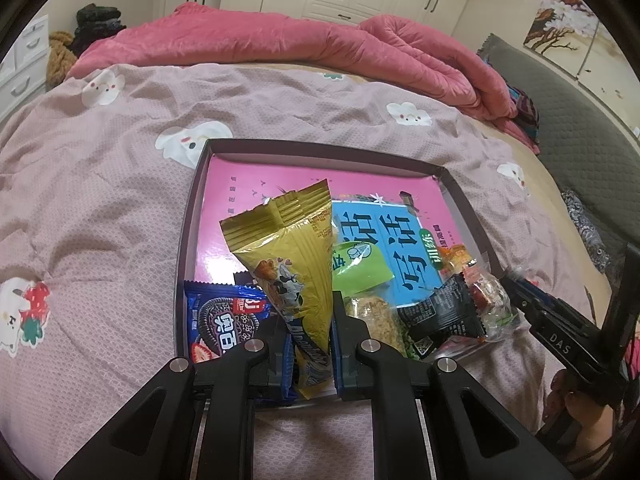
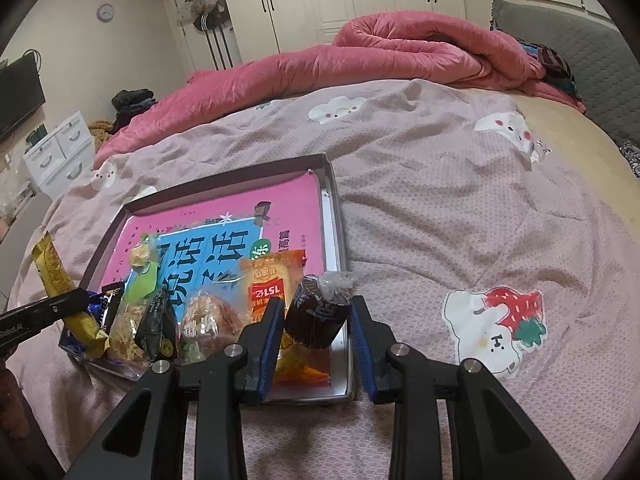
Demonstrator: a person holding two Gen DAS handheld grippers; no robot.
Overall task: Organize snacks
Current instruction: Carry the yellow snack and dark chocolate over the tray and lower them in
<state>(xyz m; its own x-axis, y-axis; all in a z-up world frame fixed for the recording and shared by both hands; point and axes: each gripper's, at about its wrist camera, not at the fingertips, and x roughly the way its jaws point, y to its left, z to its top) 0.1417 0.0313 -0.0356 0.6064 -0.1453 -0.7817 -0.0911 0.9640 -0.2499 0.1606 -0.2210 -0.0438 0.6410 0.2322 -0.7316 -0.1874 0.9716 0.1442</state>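
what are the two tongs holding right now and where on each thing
Left tongs: gold snack packet, near its lower end. Right tongs: dark wrapped roll, by its sides.

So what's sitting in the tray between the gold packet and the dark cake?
Green packet, black packet, clear-wrapped pastry and orange packet; right wrist view.

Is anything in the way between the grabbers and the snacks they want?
No. The left gripper is already shut on the gold snack packet, and the right gripper is shut on the dark wrapped snack. Both are held over the near end of the tray.
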